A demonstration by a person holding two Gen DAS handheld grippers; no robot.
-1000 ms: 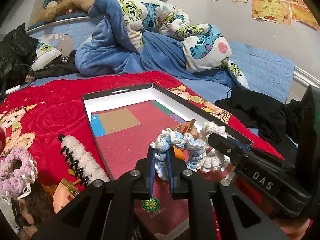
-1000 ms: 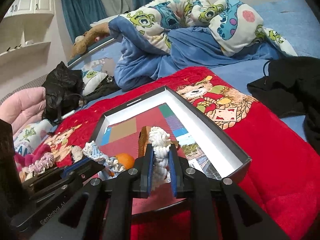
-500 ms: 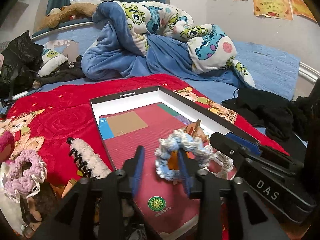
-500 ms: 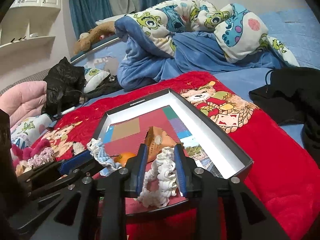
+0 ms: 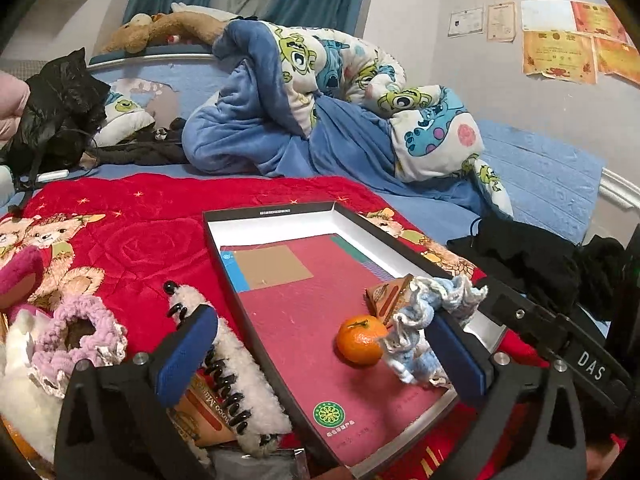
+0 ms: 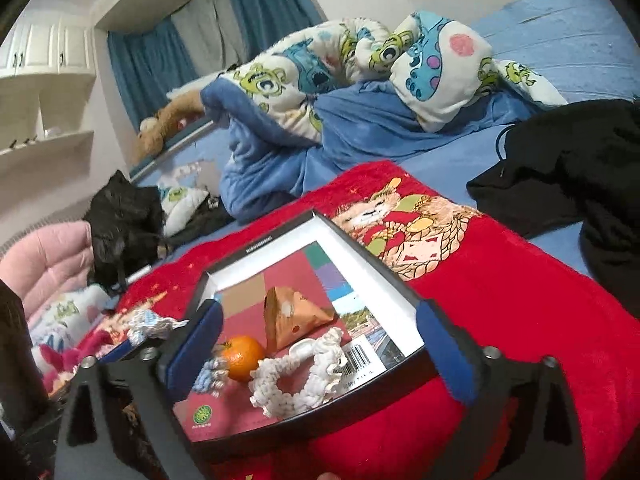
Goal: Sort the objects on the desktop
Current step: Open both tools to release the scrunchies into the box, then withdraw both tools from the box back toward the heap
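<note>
Red blanket bears box holding orange, scrunchies.

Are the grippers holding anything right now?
No. Both the left gripper and right gripper are open; the white scrunchie lies loose in the box.

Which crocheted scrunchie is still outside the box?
The lilac scrunchie, lying on the red blanket left of the box. The blue-white one and cream one lie inside.
</note>
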